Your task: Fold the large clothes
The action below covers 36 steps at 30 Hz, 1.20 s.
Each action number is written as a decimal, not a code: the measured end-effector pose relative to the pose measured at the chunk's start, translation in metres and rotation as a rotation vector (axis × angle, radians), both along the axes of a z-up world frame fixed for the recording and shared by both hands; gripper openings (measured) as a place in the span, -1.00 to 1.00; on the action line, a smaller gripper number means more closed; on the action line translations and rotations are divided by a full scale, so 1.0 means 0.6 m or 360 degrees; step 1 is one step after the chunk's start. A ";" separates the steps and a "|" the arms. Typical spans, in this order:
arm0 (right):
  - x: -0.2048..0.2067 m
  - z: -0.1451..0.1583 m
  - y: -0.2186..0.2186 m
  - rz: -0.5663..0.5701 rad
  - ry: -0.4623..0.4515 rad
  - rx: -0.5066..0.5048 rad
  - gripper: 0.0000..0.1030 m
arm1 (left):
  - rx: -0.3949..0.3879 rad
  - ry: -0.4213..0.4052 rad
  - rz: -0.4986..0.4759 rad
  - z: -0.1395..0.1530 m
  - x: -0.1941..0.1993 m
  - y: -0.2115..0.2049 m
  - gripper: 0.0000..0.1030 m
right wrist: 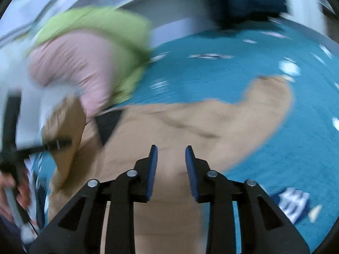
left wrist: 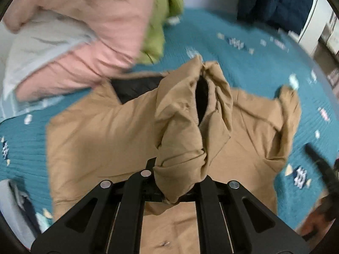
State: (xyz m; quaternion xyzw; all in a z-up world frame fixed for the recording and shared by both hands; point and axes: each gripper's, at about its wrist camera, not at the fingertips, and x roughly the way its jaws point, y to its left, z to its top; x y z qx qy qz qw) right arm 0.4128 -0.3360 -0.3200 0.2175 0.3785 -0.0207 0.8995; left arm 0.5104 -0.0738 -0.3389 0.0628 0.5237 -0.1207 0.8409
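Note:
A tan jacket with a dark lining lies spread on a teal bedspread. My left gripper is shut on a bunched tan sleeve, lifted over the jacket's body, cuff opening facing the camera. In the right wrist view the same jacket lies below, blurred by motion. My right gripper is open and empty, its blue pads apart, just above the jacket's body. The left gripper shows at the left edge of that view.
A pile of pink, light-blue and green clothes sits at the back left, next to the jacket's collar. A dark blue garment lies at the far right. The right gripper's frame shows at the right edge.

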 end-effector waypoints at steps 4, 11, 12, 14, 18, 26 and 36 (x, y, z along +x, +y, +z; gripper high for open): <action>0.009 -0.019 -0.117 -0.0205 0.0044 0.0038 -0.32 | 0.0138 0.0082 -0.0009 -0.084 0.012 -0.059 -0.89; 0.076 -0.049 -0.220 -0.0335 0.0162 0.0032 -0.25 | 0.0329 0.0092 -0.0084 -0.135 0.011 -0.100 -0.22; 0.087 -0.051 -0.228 -0.0318 0.0177 0.0020 -0.21 | 0.0347 0.0081 -0.0106 -0.135 0.009 -0.109 0.23; 0.132 -0.044 -0.224 -0.0291 0.0223 -0.0045 -0.12 | 0.0366 0.0044 -0.0148 -0.133 -0.003 -0.117 0.43; 0.202 -0.054 -0.226 -0.0275 0.0353 -0.0051 -0.05 | 0.0392 0.0041 -0.0232 -0.144 -0.010 -0.131 0.57; 0.312 -0.132 -0.205 -0.0317 0.0797 -0.0205 0.01 | 0.0333 0.0105 -0.0214 -0.162 0.006 -0.122 0.60; 0.134 -0.102 -0.321 -0.0422 0.0251 0.0305 -0.83 | 0.0246 0.0037 -0.0258 -0.117 -0.025 -0.118 0.61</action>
